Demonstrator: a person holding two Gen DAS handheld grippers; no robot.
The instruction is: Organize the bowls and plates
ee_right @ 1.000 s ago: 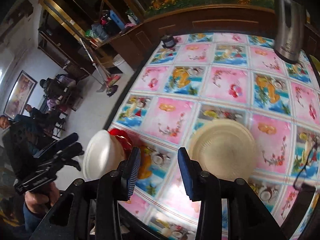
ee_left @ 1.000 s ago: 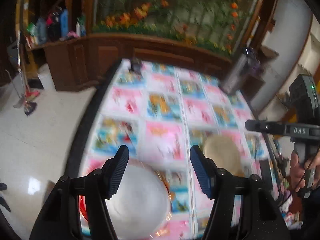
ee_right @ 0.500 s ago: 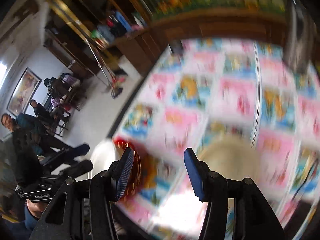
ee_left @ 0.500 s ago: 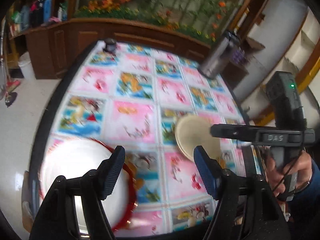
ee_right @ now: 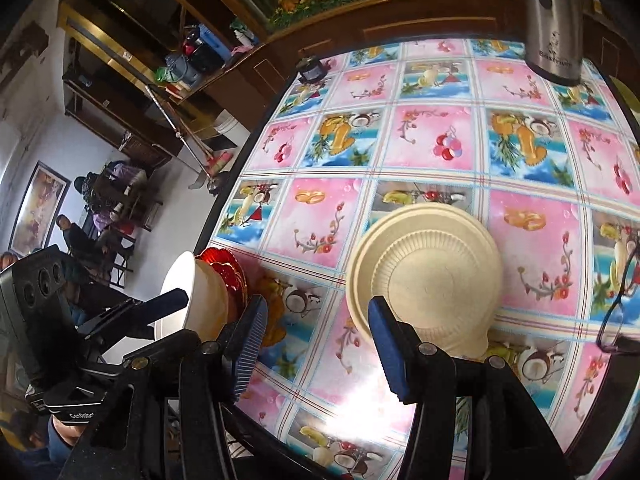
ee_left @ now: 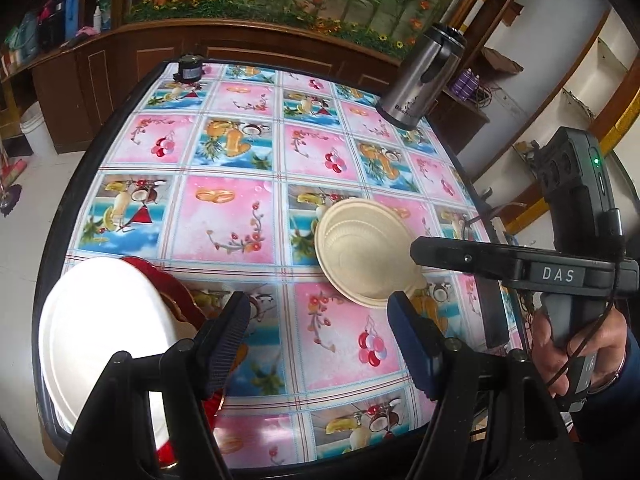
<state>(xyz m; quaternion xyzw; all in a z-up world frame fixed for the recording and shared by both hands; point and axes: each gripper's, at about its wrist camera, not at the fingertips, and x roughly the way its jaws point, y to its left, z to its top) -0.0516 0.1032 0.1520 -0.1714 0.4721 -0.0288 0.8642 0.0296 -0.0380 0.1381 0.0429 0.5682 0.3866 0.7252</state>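
On the table's patterned cloth (ee_right: 320,216) sits a ribbed cream bowl (ee_right: 424,276).

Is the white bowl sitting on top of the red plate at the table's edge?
Yes. In the right wrist view the white bowl rests on the red plate, whose scalloped rim shows behind it.

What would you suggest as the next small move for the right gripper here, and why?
Probably ease the right gripper forward over the near rim of the beige bowl. Its jaws, which have just been opening, stand empty just short of that rim.
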